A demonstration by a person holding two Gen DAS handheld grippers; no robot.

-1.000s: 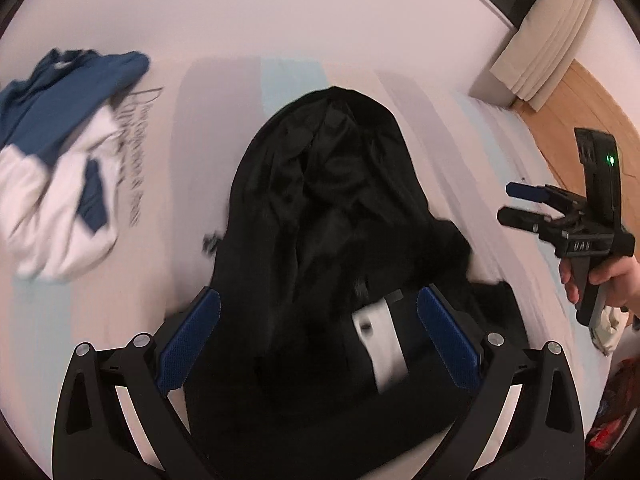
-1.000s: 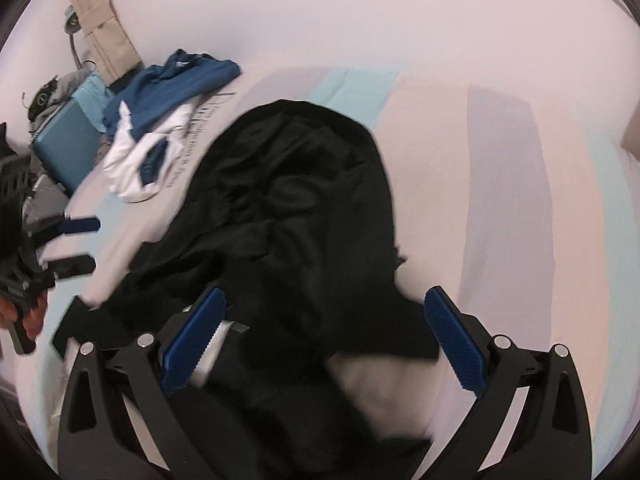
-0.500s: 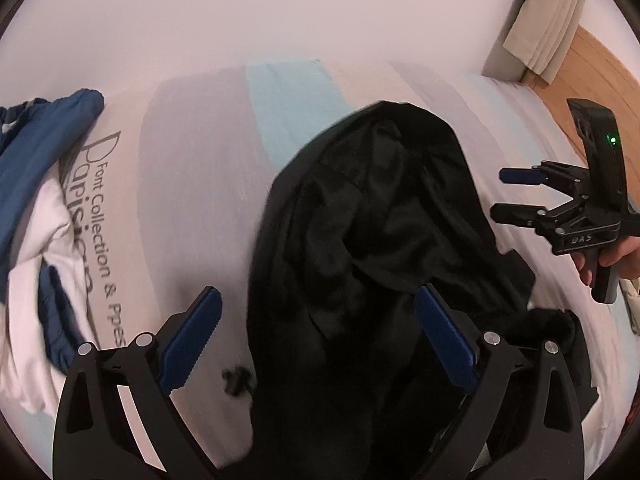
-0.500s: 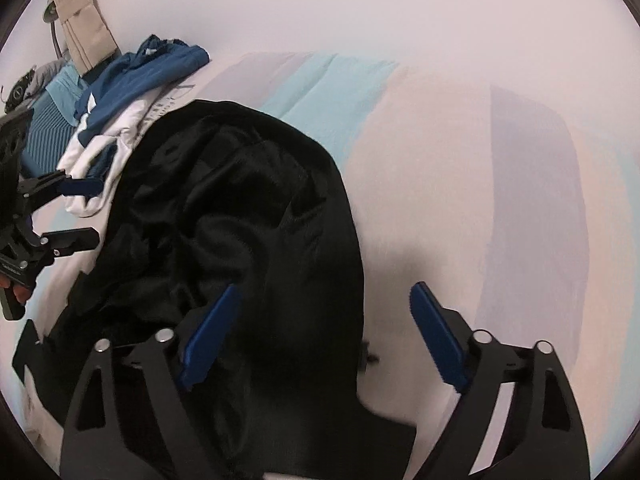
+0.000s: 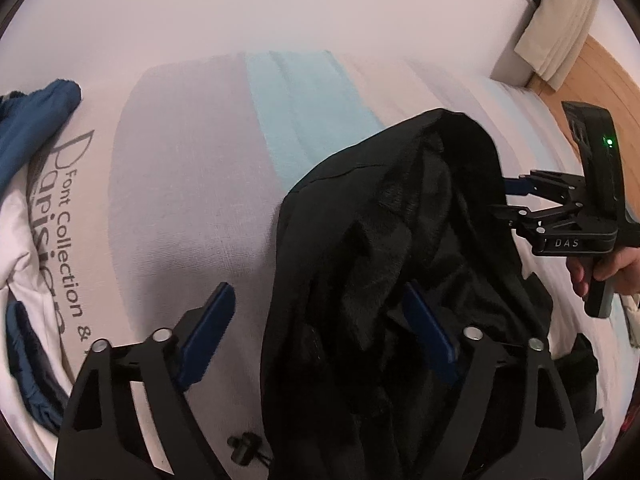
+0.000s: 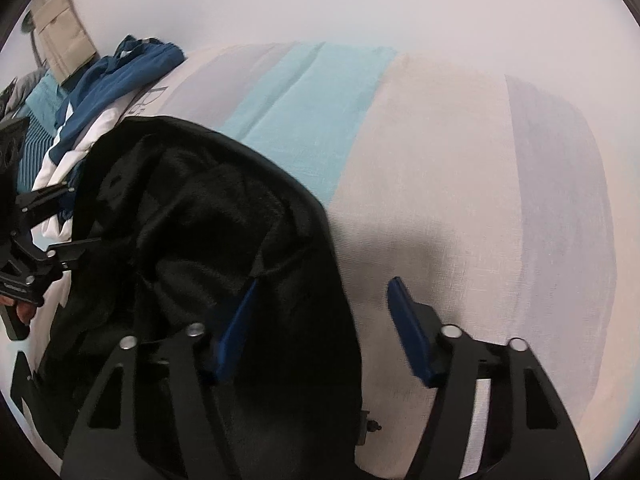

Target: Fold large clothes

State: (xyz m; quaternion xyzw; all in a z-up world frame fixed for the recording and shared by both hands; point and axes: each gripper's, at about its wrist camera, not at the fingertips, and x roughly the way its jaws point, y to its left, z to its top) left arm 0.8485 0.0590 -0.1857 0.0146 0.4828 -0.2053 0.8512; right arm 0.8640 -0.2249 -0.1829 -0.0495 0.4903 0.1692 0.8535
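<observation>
A large black garment with a fleecy lining (image 5: 384, 264) lies crumpled on the striped bedsheet (image 5: 192, 184); it also shows in the right wrist view (image 6: 208, 240). My left gripper (image 5: 320, 332) is open, straddling the garment's left edge, with one blue pad over the cloth and one over the sheet. My right gripper (image 6: 320, 328) is open, straddling the garment's right edge. In the left wrist view the right gripper (image 5: 516, 200) shows at the garment's far right side, jaws apart. A black drawcord toggle (image 5: 244, 446) lies on the sheet.
A blue and white garment pile (image 5: 28, 216) lies at the left of the bed, also in the right wrist view (image 6: 108, 84). Wooden floor (image 5: 600, 80) and a pale curtain (image 5: 556, 36) are beyond the bed's right side. A teal case (image 6: 36, 140) sits left.
Both grippers have moved forward and down to the garment's upper part, each now straddling a side edge. Their jaws have narrowed a little.
</observation>
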